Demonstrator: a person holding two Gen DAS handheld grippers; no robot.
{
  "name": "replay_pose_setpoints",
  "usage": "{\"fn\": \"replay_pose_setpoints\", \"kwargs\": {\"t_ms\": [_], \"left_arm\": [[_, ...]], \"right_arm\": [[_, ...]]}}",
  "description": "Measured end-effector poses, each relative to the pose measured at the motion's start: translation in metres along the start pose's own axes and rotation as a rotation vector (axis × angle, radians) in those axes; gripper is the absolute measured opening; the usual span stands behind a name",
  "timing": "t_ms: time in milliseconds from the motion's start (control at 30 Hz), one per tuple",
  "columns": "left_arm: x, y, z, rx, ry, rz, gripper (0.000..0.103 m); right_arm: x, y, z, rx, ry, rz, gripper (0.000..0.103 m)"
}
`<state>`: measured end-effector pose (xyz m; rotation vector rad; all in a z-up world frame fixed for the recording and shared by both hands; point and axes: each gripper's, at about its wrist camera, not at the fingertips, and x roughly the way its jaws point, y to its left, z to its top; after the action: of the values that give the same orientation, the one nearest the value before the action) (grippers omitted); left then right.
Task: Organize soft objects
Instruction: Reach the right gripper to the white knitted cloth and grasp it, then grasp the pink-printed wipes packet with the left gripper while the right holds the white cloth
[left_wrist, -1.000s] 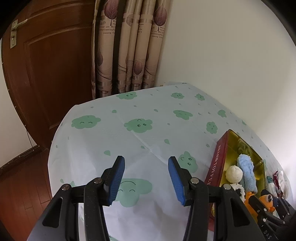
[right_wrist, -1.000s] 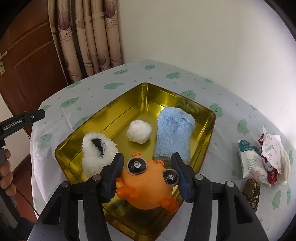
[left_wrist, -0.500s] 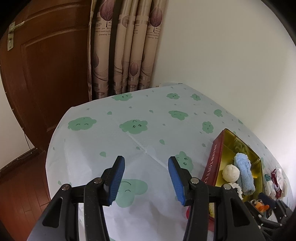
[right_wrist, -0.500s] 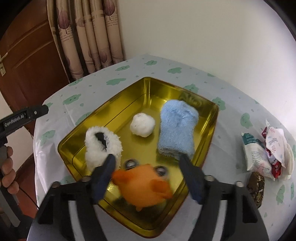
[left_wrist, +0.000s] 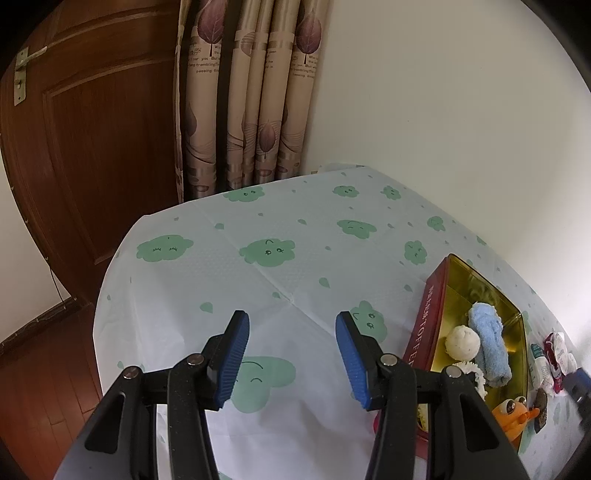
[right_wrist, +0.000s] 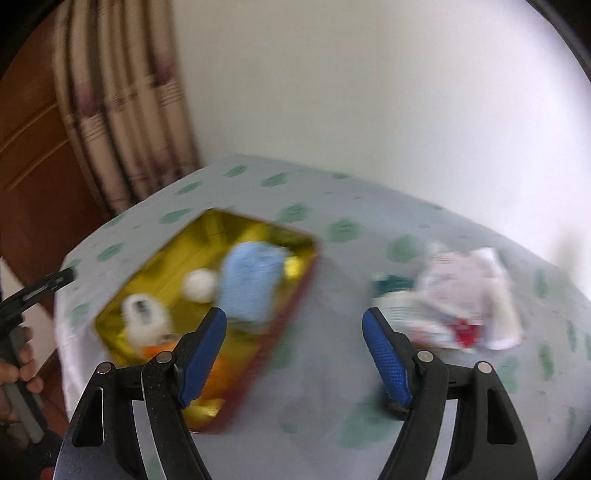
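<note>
**Both grippers empty above the table, soft toys in the tin**

The left gripper hangs over the cloud-print tablecloth, its blue pads spread apart with only cloth showing between them. To its right stands the gold tin with red outer walls. Inside lie a rolled blue towel, a white pompom touching the towel's side, a fluffy white piece partly hidden behind the gripper's frame, and an orange toy with bulging eyes at the near end.

The right wrist view is blurred by motion. The right gripper has its jaws wide apart and nothing between them; bare tablecloth shows in the gap. The tin sits to its left, and a heap of small packets lies on the cloth to its right, outside the tin. At the left edge, a hand grips the handle of the other gripper.

A wooden door and a leaf-patterned curtain stand behind the table.
</note>
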<state>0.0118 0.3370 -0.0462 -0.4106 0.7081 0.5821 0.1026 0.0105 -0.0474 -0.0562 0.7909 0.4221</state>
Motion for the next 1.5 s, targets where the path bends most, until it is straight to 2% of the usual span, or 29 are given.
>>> {"fn": "replay_pose_setpoints", "kwargs": {"t_ms": [233,367,800,833,900,933,1100,1300,1500], "left_arm": [[0.000,0.000,0.001,0.009,0.003,0.003,0.050],[0.001,-0.004,0.001,0.035,-0.004,0.009,0.050],[0.004,-0.017,-0.001,0.102,-0.021,0.026,0.050],[0.004,-0.019,-0.001,0.110,-0.023,0.031,0.050],[0.004,-0.022,-0.002,0.120,-0.026,0.032,0.050],[0.004,-0.025,-0.003,0.130,-0.026,0.036,0.050],[-0.002,-0.038,-0.005,0.182,-0.050,0.043,0.050],[-0.013,-0.072,-0.010,0.259,-0.035,-0.046,0.050],[-0.033,-0.134,-0.019,0.363,0.008,-0.240,0.050]], "right_arm": [[-0.002,-0.094,0.000,0.096,-0.008,-0.201,0.073],[0.008,-0.134,-0.010,0.125,0.014,-0.273,0.073],[0.064,-0.194,-0.016,0.188,0.068,-0.289,0.072],[0.068,-0.198,-0.015,0.193,0.069,-0.287,0.070],[0.074,-0.204,-0.016,0.190,0.074,-0.289,0.048],[0.078,-0.207,-0.018,0.192,0.082,-0.285,0.043],[0.073,-0.214,-0.031,0.195,0.056,-0.287,0.028],[0.049,-0.217,-0.046,0.199,0.026,-0.274,0.026],[0.020,-0.221,-0.073,0.169,0.016,-0.320,0.026]]}}
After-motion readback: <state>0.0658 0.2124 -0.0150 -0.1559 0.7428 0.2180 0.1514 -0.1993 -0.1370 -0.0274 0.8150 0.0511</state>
